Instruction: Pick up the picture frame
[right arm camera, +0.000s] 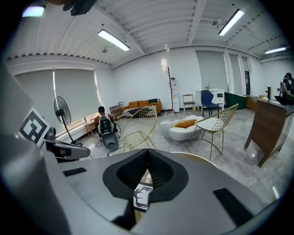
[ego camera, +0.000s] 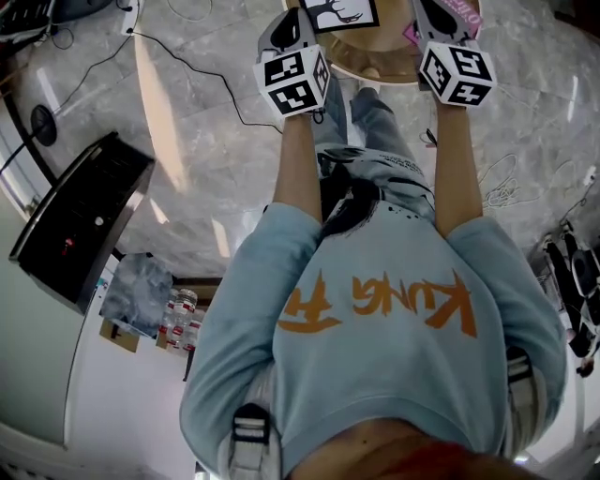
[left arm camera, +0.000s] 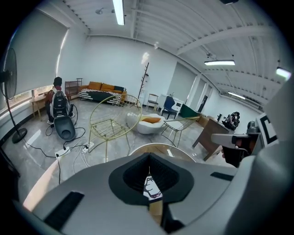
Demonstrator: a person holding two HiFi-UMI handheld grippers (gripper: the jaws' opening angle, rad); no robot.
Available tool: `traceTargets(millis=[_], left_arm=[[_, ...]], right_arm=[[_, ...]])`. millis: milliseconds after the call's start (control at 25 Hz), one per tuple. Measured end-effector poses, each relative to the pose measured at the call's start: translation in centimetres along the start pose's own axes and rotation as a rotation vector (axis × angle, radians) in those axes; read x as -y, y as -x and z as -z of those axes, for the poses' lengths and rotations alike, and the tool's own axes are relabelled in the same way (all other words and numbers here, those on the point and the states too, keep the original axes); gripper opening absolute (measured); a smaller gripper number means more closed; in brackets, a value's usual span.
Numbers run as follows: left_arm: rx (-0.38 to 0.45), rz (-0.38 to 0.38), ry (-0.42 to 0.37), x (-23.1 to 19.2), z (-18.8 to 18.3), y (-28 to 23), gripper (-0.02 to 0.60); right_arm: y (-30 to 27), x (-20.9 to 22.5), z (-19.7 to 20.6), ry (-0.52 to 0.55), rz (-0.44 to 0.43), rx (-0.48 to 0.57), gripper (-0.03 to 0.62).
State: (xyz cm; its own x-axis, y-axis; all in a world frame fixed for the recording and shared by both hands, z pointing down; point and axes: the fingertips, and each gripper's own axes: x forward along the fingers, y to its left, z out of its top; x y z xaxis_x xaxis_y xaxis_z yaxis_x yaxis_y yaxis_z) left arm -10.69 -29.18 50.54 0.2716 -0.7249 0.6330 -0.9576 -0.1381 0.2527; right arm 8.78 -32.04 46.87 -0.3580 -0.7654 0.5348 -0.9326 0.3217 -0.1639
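Nearest the head camera, the person's sweatshirt (ego camera: 375, 309) filled the view, with both forearms stretched out toward the far edge of the scene. The left gripper (ego camera: 286, 33) and right gripper (ego camera: 441, 19) hovered over the near rim of a round table (ego camera: 375, 67). The picture frame (ego camera: 342, 13), carrying a black-and-white print, lay flat on that table between the two grippers and apparently apart from both.

As I judge it, the task had barely begun: the frame rested on the table, ungrasped. Both tongs were clenched with nothing in them. In each gripper view the tips met, and only a strip of the print showed below them, through the hollow behind the tips. Opening a jaw pair, closing it on the frame's edge and lifting all remained to be done.

Only the head view showed the frame's place between the tools. Only the gripper views showed the tips pressed together, and the room beyond the table. The left gripper view took in a gold wire chair (left arm camera: 110, 124) and a far sofa (left arm camera: 103, 87), while the right gripper view added a standing fan (right arm camera: 62, 112) and a seated person (right arm camera: 104, 123).
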Motion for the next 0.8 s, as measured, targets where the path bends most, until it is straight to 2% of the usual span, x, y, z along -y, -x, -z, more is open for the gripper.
traceTargets(millis=[240,480,800], left_arm=[[-0.069,0.018,0.012,-0.9,4.0,-2.1,0.02],[-0.136,0.029,-0.002,-1.2,6.6,-4.6,0.02],[-0.23,-0.025,0.089,-4.1,12.8,-8.0,0.02]], right_arm=[[-1.4,-0.1,4.9,-0.021,0.016,-0.066,-0.003],[-3.0,-0.1,7.3,-0.021,0.001,-0.11,-0.003],[-6.2,-1.0,13.2,-0.023,-0.055,-0.201,-0.003]])
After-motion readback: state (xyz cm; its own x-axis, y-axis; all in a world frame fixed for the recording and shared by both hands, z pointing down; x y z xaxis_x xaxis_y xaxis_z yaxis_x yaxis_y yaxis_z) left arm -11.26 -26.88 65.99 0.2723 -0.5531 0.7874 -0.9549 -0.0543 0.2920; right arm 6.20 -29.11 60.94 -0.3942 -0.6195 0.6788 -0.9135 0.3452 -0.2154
